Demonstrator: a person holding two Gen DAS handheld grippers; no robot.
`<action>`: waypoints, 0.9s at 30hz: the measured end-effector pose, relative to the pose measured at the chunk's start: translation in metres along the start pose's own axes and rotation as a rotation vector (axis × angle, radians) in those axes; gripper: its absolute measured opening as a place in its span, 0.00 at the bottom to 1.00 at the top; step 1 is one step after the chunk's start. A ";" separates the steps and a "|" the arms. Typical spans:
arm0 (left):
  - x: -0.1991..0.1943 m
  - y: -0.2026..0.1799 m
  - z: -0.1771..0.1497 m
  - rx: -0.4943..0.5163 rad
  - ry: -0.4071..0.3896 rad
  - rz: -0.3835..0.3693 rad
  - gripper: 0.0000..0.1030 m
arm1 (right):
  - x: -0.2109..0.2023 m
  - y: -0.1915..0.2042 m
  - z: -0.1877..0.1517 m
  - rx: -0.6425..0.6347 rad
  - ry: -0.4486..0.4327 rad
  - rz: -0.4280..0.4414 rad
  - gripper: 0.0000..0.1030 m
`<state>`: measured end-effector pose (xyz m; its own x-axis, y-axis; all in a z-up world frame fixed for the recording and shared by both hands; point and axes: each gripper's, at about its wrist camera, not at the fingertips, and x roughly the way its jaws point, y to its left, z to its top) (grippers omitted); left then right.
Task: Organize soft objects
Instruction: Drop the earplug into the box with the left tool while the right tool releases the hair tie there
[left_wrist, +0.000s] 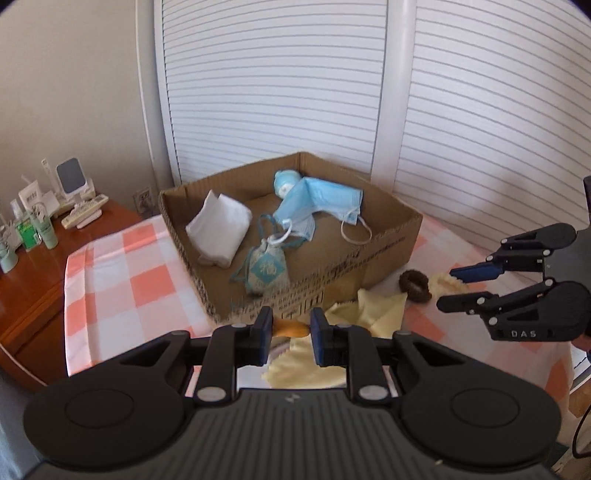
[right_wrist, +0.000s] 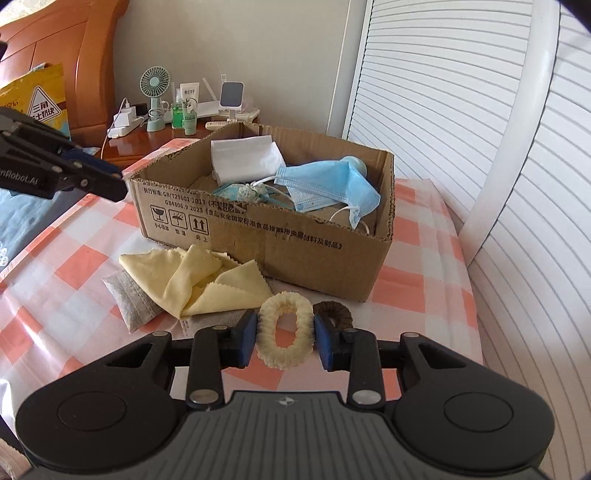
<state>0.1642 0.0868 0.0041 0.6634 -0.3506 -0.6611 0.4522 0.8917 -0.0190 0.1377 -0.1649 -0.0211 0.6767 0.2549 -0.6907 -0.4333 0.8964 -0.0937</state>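
Sorting loose soft items into the cardboard box, which sits on the checked tablecloth and is the biggest thing here. Already in the box: a folded white cloth, a blue face mask, a small patterned sachet pouch and a pale blue round item at the back corner.

Still outside, just in front of the box wall: a crumpled yellow cloth lying over a grey fabric packet, and a brown scrunchie beside it.

Step in hand, as I read it: two picks done, both carrying toward the box.

Right gripper: jaws part-closed and clamped on a cream fuzzy scrunchie, pads pressing both its sides, ring squashed to an oval. It hangs clear of the cloth. Tool angled down toward the box's near wall.

Left gripper: jaws nearly together, pinching a small orange-tan item; can't tell what it is, mostly hidden by the pads. Tool also angled down, near wall of the box straight ahead, yellow cloth below.

Each gripper shows at the edge of the other's view, well apart, so no clash likely.

Next move calls for: clear the near wall, go over the open floor of the box, then release. Brown scrunchie, yellow cloth and grey packet remain after that.
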 end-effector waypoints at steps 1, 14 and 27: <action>0.000 -0.001 0.008 0.011 -0.015 -0.005 0.19 | -0.002 -0.001 0.003 -0.003 -0.010 -0.002 0.37; 0.064 0.029 0.062 0.032 -0.018 0.095 0.89 | -0.016 -0.015 0.027 0.005 -0.080 -0.001 0.37; 0.005 0.002 0.028 0.044 -0.008 0.020 0.97 | 0.013 -0.023 0.105 -0.036 -0.141 -0.010 0.42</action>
<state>0.1850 0.0788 0.0218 0.6769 -0.3356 -0.6551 0.4649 0.8849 0.0271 0.2189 -0.1447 0.0472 0.7569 0.2962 -0.5825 -0.4451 0.8863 -0.1276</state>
